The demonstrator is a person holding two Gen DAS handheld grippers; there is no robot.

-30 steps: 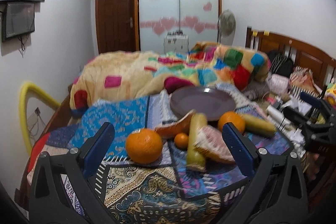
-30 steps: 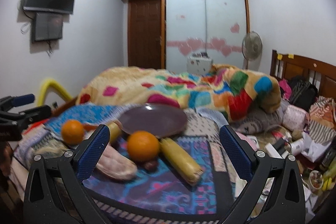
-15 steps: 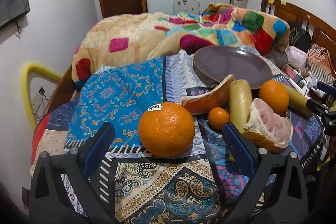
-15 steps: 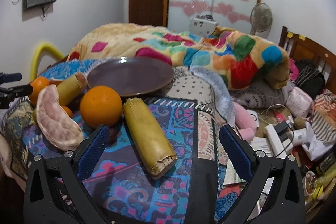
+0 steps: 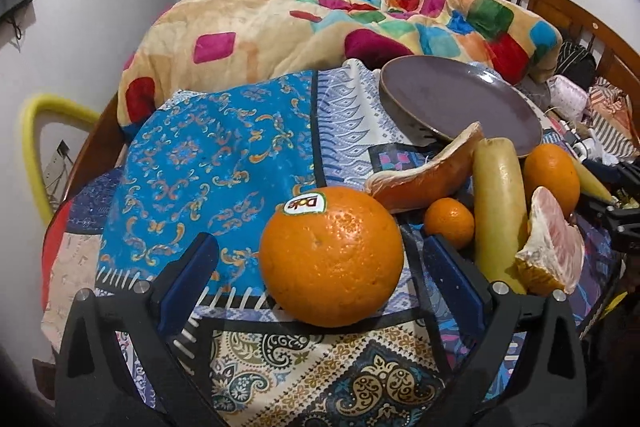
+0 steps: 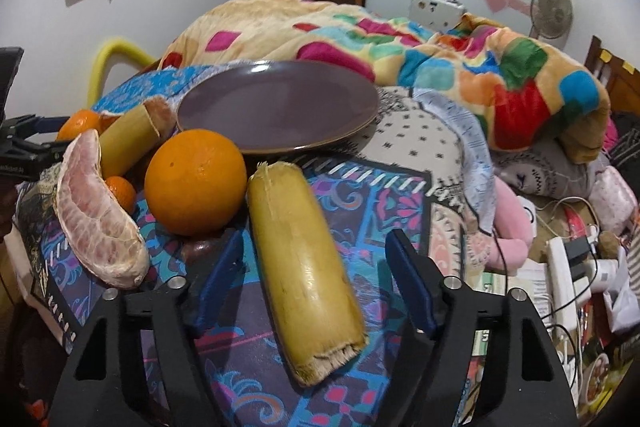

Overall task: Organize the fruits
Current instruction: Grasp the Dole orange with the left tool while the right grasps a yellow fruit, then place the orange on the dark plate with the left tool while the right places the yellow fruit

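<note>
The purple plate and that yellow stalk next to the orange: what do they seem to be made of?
The purple plate looks like glazed ceramic, though it could be melamine: smooth, with a soft sheen along the rim. The yellow stalk looks like plant material, perhaps sugarcane: waxy skin, frayed fibrous cut ends.

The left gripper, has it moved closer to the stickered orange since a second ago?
Yes. The left gripper came forward and down; the stickered orange now sits between its open fingers.

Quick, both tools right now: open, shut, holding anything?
Left tool: open, straddling the stickered orange, not gripping.
Right tool: open, either side of the sugarcane piece, not gripping.
</note>
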